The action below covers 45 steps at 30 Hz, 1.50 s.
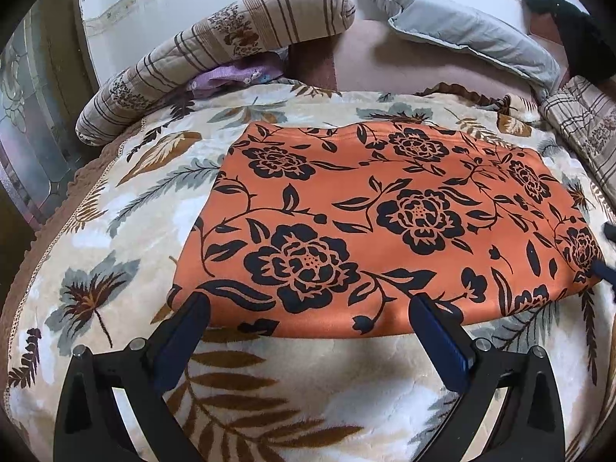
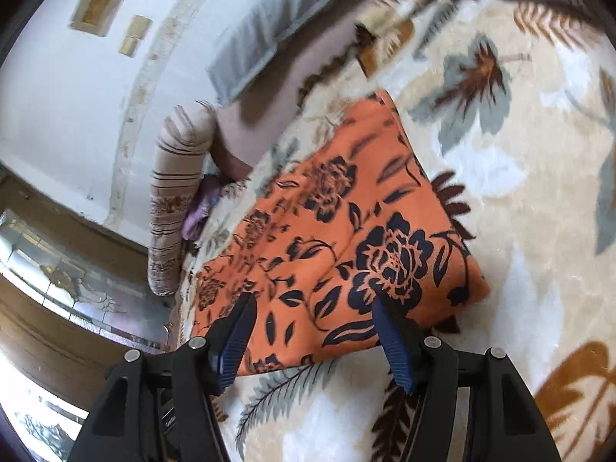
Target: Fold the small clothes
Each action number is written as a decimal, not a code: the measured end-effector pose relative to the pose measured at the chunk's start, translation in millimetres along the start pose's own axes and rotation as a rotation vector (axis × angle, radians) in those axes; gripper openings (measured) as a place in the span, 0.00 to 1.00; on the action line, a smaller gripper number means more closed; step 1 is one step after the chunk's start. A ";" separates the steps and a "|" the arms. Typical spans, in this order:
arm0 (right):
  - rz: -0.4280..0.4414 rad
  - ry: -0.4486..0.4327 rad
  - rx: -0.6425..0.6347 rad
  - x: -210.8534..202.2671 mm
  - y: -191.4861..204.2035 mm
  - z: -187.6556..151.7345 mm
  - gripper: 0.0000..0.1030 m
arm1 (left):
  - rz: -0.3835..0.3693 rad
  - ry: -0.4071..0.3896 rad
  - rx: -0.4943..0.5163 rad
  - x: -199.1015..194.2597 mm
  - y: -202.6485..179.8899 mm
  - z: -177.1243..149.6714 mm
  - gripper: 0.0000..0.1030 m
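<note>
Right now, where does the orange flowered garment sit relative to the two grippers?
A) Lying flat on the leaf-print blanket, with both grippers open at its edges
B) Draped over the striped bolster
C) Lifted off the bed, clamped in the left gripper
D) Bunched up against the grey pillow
A: the orange garment lies spread flat on the leaf-print blanket, and both the left gripper and right gripper stand open at its edges with nothing clamped.
</note>
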State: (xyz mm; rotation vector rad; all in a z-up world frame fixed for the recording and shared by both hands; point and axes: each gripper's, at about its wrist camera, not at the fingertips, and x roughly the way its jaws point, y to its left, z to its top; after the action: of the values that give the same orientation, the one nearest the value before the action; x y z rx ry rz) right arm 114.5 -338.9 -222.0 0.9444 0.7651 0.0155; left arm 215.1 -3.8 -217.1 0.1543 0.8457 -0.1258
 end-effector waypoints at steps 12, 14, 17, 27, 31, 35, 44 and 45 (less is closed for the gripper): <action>0.116 0.048 -0.001 -2.9 4.5 -9.3 0.64 | -0.156 0.048 -0.170 1.1 30.1 1.7 1.00; 0.145 0.086 0.009 -4.7 4.0 -14.8 0.64 | -0.179 0.053 -0.206 2.0 36.8 0.5 1.00; 0.154 0.158 0.027 0.1 1.9 -25.1 0.65 | -0.231 0.086 -0.270 8.3 46.0 -4.1 1.00; 0.116 0.133 0.155 25.5 -18.4 -23.3 0.65 | -0.452 0.182 -0.425 35.2 45.2 -5.7 1.00; 0.117 0.112 0.179 36.6 -20.7 -8.1 0.65 | -0.518 0.189 -0.526 50.1 54.8 -0.4 1.00; 0.129 0.094 0.202 43.2 -19.9 6.1 0.65 | -0.584 0.187 -0.657 61.5 70.2 2.1 0.99; 0.111 -0.014 0.145 53.5 -3.0 19.1 0.65 | -0.500 0.121 -0.676 68.8 74.1 2.1 0.60; 0.118 -0.014 0.166 52.7 -5.8 17.9 0.65 | -0.493 0.119 -0.667 69.8 73.9 1.1 0.61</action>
State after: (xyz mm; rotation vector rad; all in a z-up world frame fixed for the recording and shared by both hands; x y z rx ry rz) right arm 162.4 -337.9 -250.8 1.1455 0.7041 0.0495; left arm 274.4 65.1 -262.6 -0.6831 0.9907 -0.2899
